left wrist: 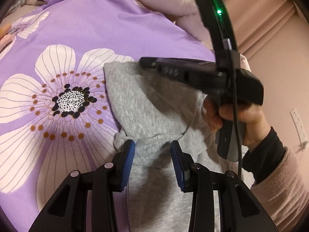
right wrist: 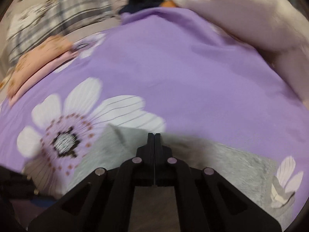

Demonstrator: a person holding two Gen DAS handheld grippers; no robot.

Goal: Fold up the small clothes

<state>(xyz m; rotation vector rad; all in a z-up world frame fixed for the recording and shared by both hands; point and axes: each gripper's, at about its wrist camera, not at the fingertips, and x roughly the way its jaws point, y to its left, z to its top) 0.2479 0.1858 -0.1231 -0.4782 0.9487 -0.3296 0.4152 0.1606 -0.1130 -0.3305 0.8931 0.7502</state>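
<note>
Little can be read. On the side of the right hand-held gripper [left wrist: 146, 62], seen from the left wrist above the grey garment [left wrist: 154, 112], stand raised marks that look like three letters, too blurred to make out. Nothing legible shows on the bedsheet [left wrist: 96, 29], and the right wrist view is blurred throughout.

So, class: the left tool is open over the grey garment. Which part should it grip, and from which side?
Probably the thick seamed edge of the grey garment, which bunches up between the blue pads of the left tool. Come straight down from above: the cloth lies flat on the purple floral sheet, so only a raised fold gives something to pinch. The right tool is shut.
</note>
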